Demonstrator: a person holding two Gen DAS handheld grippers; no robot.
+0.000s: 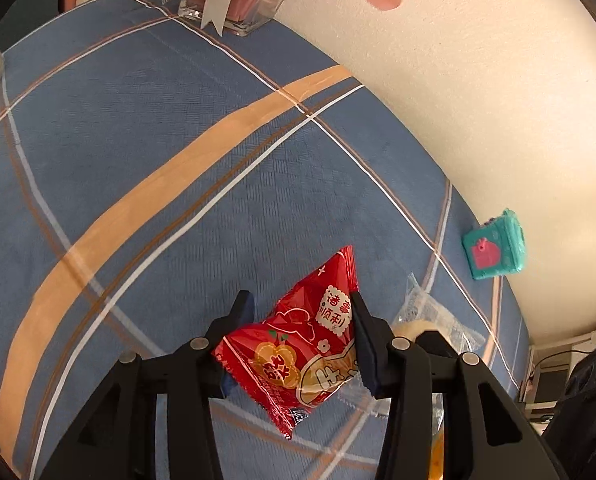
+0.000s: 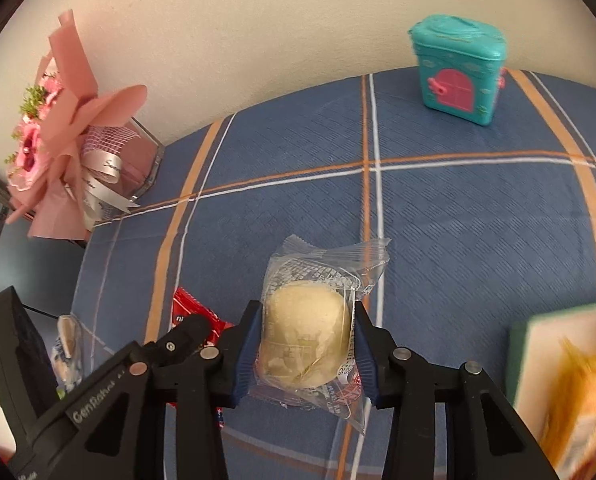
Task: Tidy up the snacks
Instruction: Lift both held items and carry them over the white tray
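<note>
Red packet [image 1: 294, 344] sat clamped in the left gripper [image 1: 302, 312]; only the right view showed the right gripper [image 2: 304, 320] pinching a clear-wrapped bun [image 2: 306, 336].

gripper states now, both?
Left gripper: closed on the red foil snack packet.
Right gripper: closed on the clear-wrapped pale round pastry.
</note>
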